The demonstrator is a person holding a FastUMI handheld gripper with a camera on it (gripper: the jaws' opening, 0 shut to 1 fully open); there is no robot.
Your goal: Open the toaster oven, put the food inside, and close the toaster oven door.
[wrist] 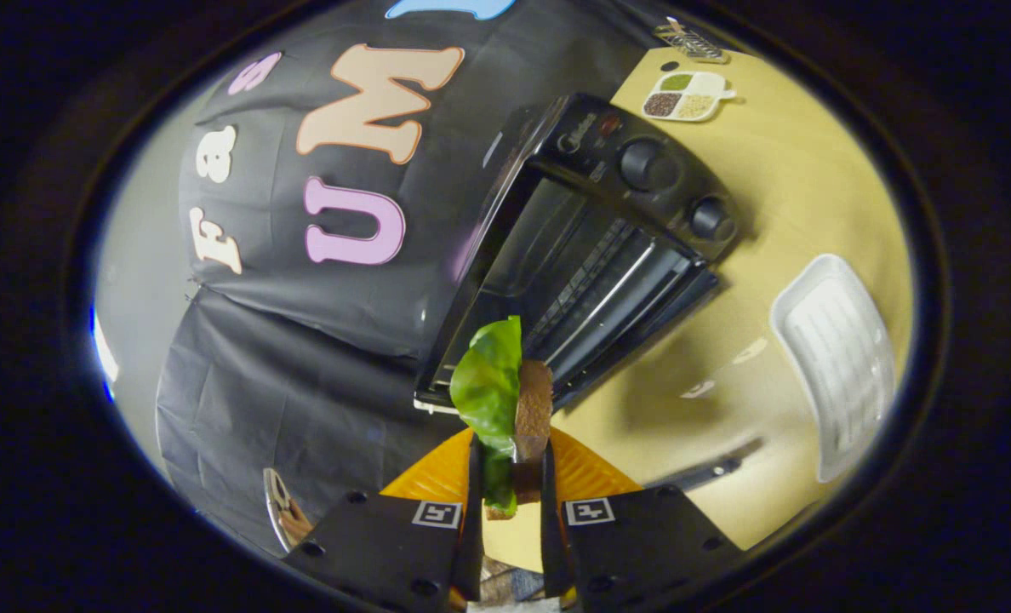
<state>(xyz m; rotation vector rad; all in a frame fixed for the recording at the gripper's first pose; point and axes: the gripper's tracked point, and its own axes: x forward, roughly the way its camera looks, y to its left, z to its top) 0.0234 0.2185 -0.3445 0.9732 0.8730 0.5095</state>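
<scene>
Gripper view: the gripper (pixel 511 477) pinches the sandwich (pixel 510 400) near the open toaster oven (pixel 591 247). Carry it level onto the rack (pixel 595 285), clear of the lowered door (pixel 642 315).

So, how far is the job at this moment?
Done: the toaster oven door is already open. In hand: the gripper is shut on the food, a sandwich with a green leaf, held just ahead of the oven. Left: put the food inside, then close the door.

1 toaster oven (pixel 591 247) — 2 trays (pixel 837 358) — 1 sandwich (pixel 514 400).
</scene>
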